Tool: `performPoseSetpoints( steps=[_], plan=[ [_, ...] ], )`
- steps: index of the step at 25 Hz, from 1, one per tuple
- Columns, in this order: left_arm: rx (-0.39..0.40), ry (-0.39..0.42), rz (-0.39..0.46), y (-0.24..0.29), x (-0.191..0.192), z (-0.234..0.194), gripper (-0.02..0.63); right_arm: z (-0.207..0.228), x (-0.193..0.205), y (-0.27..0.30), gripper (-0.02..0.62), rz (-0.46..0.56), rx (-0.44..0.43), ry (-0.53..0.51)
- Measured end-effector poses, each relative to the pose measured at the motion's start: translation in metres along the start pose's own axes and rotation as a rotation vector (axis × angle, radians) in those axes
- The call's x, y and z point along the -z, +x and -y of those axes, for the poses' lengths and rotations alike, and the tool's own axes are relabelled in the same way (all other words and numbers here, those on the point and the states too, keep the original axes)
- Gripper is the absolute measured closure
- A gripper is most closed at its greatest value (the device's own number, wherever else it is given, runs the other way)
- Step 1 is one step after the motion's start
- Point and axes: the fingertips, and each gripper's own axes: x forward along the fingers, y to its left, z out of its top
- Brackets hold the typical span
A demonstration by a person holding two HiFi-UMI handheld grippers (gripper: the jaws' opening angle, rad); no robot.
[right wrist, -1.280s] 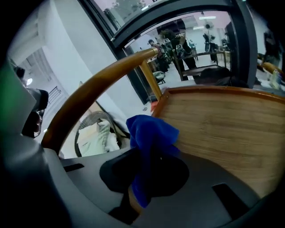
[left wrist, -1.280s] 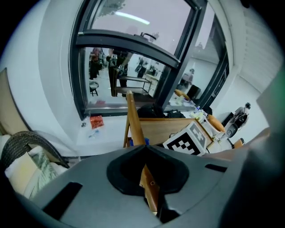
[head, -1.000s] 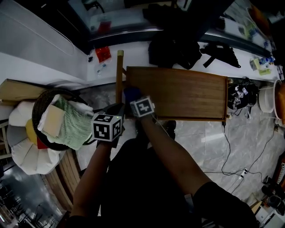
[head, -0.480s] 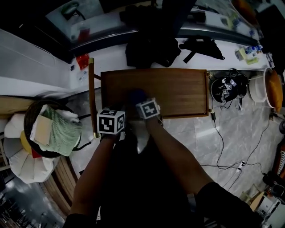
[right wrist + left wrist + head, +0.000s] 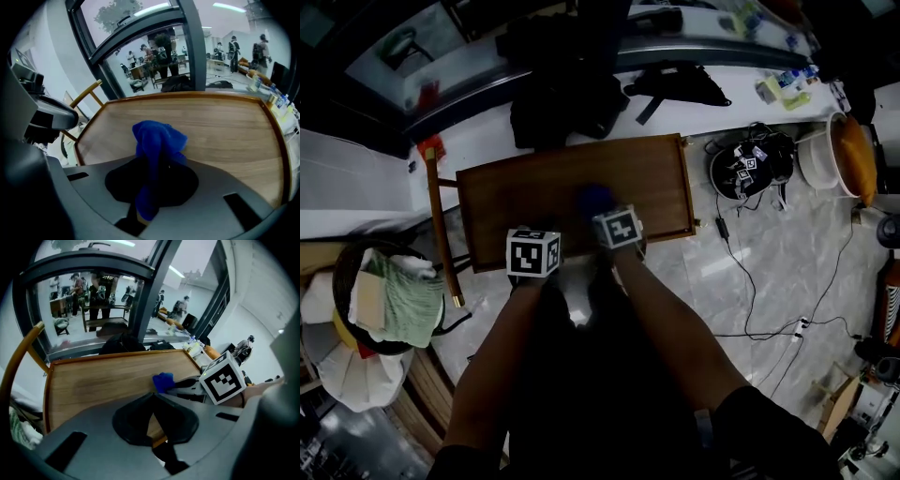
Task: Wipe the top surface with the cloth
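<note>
Right gripper view: bunched bright-blue cloth (image 5: 157,140) in right claw (image 5: 152,180)

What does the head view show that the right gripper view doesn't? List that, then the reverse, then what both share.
Only the head view: the basket of folded cloths left of the table, the cables on the floor, and the person's forearms. Only the right gripper view: the right gripper with its jaws shut on the blue cloth, and people behind the window. Both: the wooden table top and the blue cloth over it.
</note>
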Motion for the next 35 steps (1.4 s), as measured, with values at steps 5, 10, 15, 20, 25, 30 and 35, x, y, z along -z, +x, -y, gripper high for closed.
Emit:
performPoseSetpoints(
  steps=[5, 10, 15, 20, 25, 30, 35],
  plan=[
    [0.035, 0.007, -0.007, 0.031, -0.009, 0.042, 0.595, 0.051, 0.013, -0.025, 0.538, 0.002, 0.058, 0.037],
    [0.073, 0.013, 0.000, 0.053, -0.020, 0.079, 0.595, 0.102, 0.023, -0.048, 0.538, -0.011, 0.133, 0.050],
    [0.098, 0.021, 0.000, 0.065, -0.026, 0.101, 0.594, 0.144, 0.028, -0.070, 0.538, -0.016, 0.223, 0.085],
    [0.115, 0.019, 0.011, 0.066, -0.030, 0.112, 0.595, 0.172, 0.037, -0.087, 0.538, -0.034, 0.298, 0.132],
    [0.112, 0.003, 0.024, 0.058, -0.032, 0.103, 0.595, 0.190, 0.044, -0.099, 0.538, -0.067, 0.361, 0.175],
    [0.100, -0.016, 0.040, 0.031, -0.025, 0.071, 0.595, 0.189, 0.043, -0.107, 0.538, -0.019, 0.416, 0.275],
    [0.058, -0.062, 0.091, -0.035, -0.017, 0.002, 0.594, 0.085, -0.005, -0.081, 0.538, 0.138, 0.234, 0.244]
  ],
)
